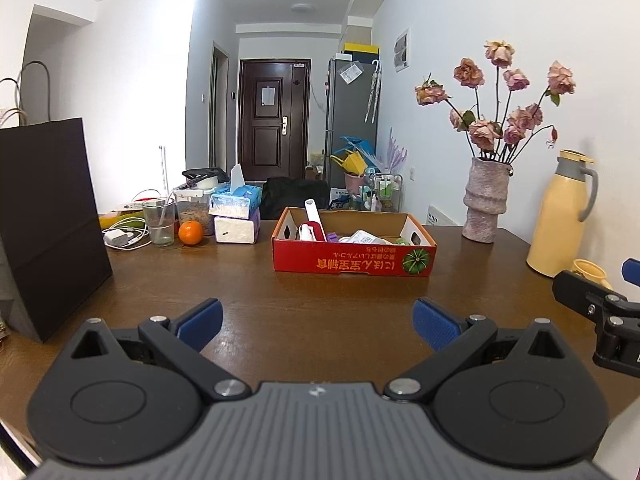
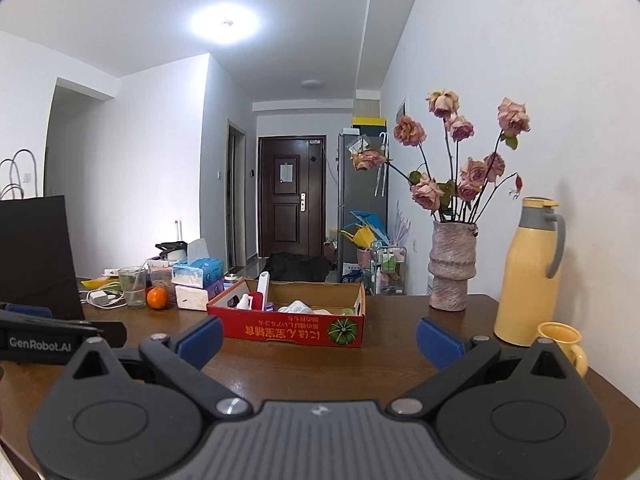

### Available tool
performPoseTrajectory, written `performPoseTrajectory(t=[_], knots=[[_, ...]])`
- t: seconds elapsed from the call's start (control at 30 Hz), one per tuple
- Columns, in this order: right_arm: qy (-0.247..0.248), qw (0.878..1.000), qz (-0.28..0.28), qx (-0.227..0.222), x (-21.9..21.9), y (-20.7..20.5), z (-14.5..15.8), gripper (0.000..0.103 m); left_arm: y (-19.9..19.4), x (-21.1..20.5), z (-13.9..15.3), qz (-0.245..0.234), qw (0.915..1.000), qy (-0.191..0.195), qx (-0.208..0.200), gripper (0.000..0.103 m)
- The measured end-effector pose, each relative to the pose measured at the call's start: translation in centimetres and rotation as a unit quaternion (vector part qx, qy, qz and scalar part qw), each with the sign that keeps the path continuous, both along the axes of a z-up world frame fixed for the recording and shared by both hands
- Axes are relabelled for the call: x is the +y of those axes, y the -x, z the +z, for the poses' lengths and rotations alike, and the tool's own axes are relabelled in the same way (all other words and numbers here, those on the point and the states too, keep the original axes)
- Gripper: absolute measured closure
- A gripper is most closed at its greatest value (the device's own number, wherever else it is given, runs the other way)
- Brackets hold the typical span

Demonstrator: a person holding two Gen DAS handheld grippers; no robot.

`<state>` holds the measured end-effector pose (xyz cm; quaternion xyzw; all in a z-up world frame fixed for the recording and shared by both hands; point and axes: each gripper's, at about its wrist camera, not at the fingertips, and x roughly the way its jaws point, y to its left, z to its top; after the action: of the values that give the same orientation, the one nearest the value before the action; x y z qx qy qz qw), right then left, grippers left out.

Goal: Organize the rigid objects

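Observation:
A red cardboard box (image 1: 352,262) sits in the middle of the brown table and also shows in the right wrist view (image 2: 288,330). It holds several small items: a white upright tool (image 1: 313,216), a white spray bottle (image 1: 306,233) and crumpled packets. My left gripper (image 1: 318,324) is open and empty, well short of the box. My right gripper (image 2: 319,338) is open and empty, also short of the box. The right gripper's side shows at the edge of the left wrist view (image 1: 600,312).
A black paper bag (image 1: 48,224) stands at the left. Behind it are a glass (image 1: 159,222), an orange (image 1: 190,233), tissue packs (image 1: 236,216) and a charger with cable. A vase of roses (image 1: 484,204), a yellow thermos (image 1: 560,216) and a yellow mug (image 2: 564,346) stand at the right.

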<state>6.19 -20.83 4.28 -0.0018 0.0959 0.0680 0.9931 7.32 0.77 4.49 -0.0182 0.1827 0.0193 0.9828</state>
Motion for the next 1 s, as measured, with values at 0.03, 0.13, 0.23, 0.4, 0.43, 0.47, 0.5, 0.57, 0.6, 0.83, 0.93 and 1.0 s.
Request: performPoseTrajectory(t=[0.03, 0.13, 0.23, 0.4, 0.43, 0.47, 0.5, 0.57, 0.6, 0.83, 0.93, 1.0], knots=[[0.001, 1.0, 0.0, -0.002, 0.0, 0.7, 0.0, 0.0, 0.7, 0.0, -0.1, 0.0, 1.0, 0.0, -0.001, 0.0], [0.004, 1.0, -0.001, -0.008, -0.1, 2.5, -0.2, 0.0, 2.1, -0.1, -0.2, 0.002, 1.0, 0.0, -0.004, 0.0], [0.004, 1.0, -0.002, -0.012, -0.3, 4.0, -0.2, 0.0, 3.3, -0.2, -0.1, 0.003, 1.0, -0.001, -0.009, 0.0], [0.002, 1.0, -0.004, -0.016, -0.6, 5.2, -0.1, 0.0, 4.4, -0.5, 0.1, -0.001, 0.9998, -0.002, -0.019, 0.0], [0.002, 1.0, -0.004, -0.017, -0.6, 5.4, -0.1, 0.0, 4.6, -0.6, 0.1, -0.003, 0.9998, -0.001, -0.02, 0.0], [0.002, 1.0, -0.004, -0.017, -0.6, 5.4, -0.1, 0.0, 4.6, -0.7, 0.1, -0.004, 0.9998, -0.001, -0.021, 0.0], [0.003, 1.0, -0.004, -0.017, -0.6, 5.4, -0.1, 0.0, 4.7, -0.7, 0.1, -0.004, 0.9998, -0.002, -0.021, 0.0], [0.003, 1.0, -0.004, -0.015, -0.7, 5.3, -0.2, 0.0, 4.7, -0.8, 0.1, -0.004, 0.9998, -0.001, -0.021, 0.0], [0.003, 1.0, -0.004, -0.014, -0.7, 5.2, -0.2, 0.0, 4.7, -0.8, 0.1, -0.005, 0.9998, -0.001, -0.021, 0.0], [0.006, 1.0, -0.003, -0.012, -0.5, 4.9, -0.3, 0.0, 4.8, -0.8, 0.0, -0.005, 0.9998, 0.0, -0.02, 0.0], [0.006, 1.0, -0.003, -0.011, -0.5, 4.8, -0.4, 0.0, 4.8, -0.7, 0.0, -0.004, 0.9998, 0.0, -0.02, 0.0], [0.006, 1.0, -0.004, -0.011, -0.5, 4.8, -0.4, 0.0, 4.8, -0.7, 0.0, -0.005, 0.9998, 0.0, -0.02, 0.0]])
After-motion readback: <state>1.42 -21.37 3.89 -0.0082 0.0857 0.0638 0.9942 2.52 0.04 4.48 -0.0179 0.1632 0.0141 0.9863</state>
